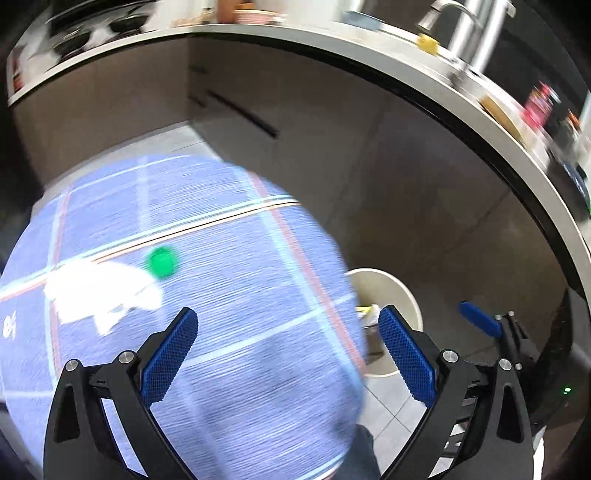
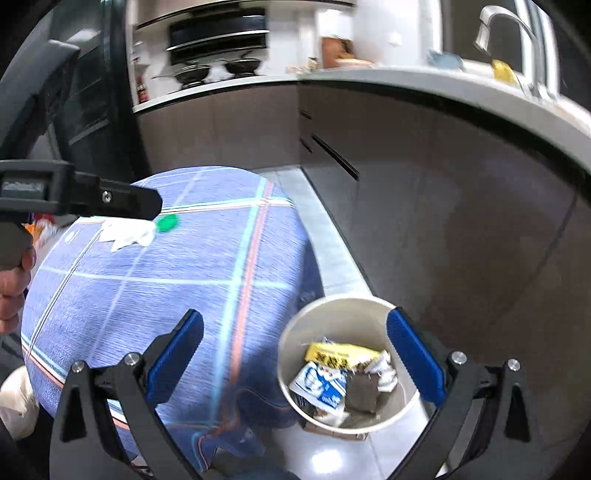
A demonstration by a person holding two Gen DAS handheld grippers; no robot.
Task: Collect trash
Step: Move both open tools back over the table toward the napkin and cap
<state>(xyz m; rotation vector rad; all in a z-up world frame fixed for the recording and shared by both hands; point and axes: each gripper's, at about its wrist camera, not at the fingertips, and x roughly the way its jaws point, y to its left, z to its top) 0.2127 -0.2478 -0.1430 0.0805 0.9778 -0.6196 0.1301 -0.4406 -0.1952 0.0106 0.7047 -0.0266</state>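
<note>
A round table with a blue checked cloth carries a crumpled white tissue and a green bottle cap. My left gripper hovers open above the cloth, nearer than both, nothing between its blue pads. In the right wrist view the tissue and cap lie at the table's far left side. A beige bin stands on the floor beside the table, holding a yellow wrapper, a blue-white packet and paper scraps. My right gripper is open and empty, above the table edge and the bin.
A curved kitchen counter with a faucet, a yellow sponge and dark cabinet fronts runs behind the bin. Pans sit on a stove at the back left. Pale tiled floor shows around the bin. A hand is at the left edge.
</note>
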